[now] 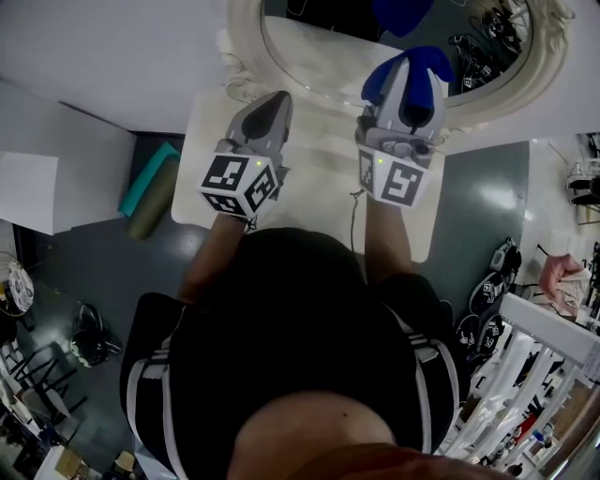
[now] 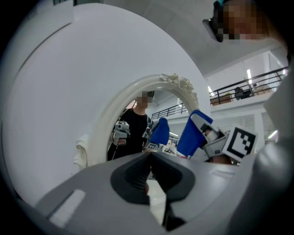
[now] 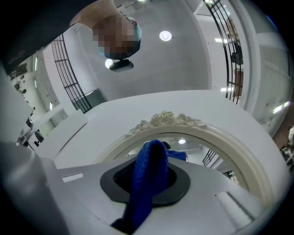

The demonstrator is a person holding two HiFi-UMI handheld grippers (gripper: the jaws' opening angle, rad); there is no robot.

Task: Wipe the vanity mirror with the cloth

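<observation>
Mirror (image 1: 246, 28): frame cream-white, carved floral crest at top, same colour. Cloth (image 1: 433, 67) at mirror's lower rim: solid royal blue, no pattern. L gripper (image 1: 275, 101) & R gripper (image 1: 407, 66), just below mirror: mid-grey shells, black pads inside. Marker cubes (image 1: 239, 183): black squares on white. Table (image 1: 202, 159) under mirror: plain off-white. Wall (image 1: 94, 47) behind mirror: white. Floor (image 1: 84, 272) farther out from mirror: dark grey-green. Mat (image 1: 148, 178) down-left of mirror: teal, w/ olive-brown roll (image 1: 155, 211) beside. Person's top (image 1: 281, 328): black, white stripes at sleeves.
</observation>
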